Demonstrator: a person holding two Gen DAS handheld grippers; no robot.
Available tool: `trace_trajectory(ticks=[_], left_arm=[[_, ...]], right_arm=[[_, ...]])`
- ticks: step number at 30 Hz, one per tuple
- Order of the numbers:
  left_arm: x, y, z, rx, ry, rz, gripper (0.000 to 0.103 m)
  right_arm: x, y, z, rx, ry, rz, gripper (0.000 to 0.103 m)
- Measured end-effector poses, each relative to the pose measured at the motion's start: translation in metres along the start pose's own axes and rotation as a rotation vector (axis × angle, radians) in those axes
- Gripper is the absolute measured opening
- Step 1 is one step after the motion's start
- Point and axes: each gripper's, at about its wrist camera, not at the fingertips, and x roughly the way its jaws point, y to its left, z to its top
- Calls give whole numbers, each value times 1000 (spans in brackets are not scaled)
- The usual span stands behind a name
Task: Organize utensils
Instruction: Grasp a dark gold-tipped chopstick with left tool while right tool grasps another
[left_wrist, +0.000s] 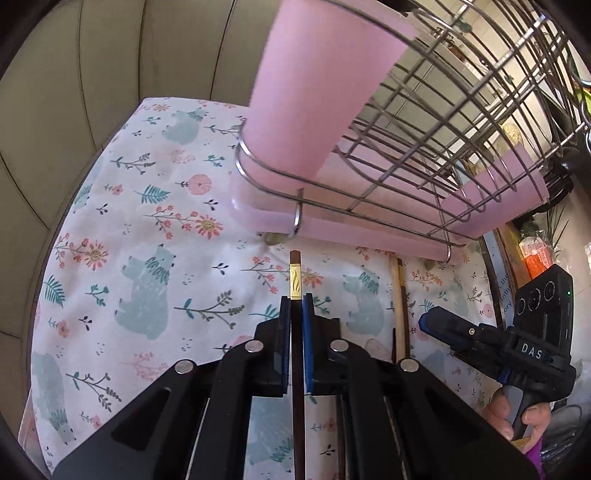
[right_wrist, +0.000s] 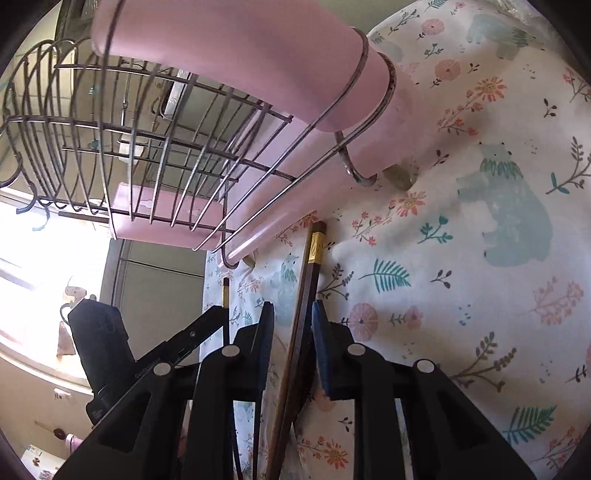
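Left wrist view: left gripper (left_wrist: 295, 306) clenched on dark chopstick (left_wrist: 295, 273), gold-banded end poking toward pink rack tray (left_wrist: 258, 218), lower center. Thin grip; could pivot or slip.

Right wrist view: right gripper (right_wrist: 293, 317) straddling chopstick pair (right_wrist: 314, 266) on floral cloth (right_wrist: 461, 258), center frame, pads not pressing. Could pinch only one stick.

Shiny metal wire rack (left_wrist: 424, 122), smooth pink plastic tray (left_wrist: 258, 210), matt printed cloth (left_wrist: 147, 221), glossy dark wooden chopstick (left_wrist: 294, 266)
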Motion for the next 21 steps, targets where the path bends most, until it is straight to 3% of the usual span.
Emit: trace_trajectory(ticks=[5, 14, 21], left_arm=[[-2, 27, -8, -47, 6, -2, 5], [3, 41, -16, -86, 14, -25, 5], [1, 38, -16, -83, 24, -27, 6]], right_arm=[[15, -3, 8, 7, 4, -32, 15], [34, 3, 10, 5, 5, -18, 8], [4, -1, 5, 6, -27, -44, 8]])
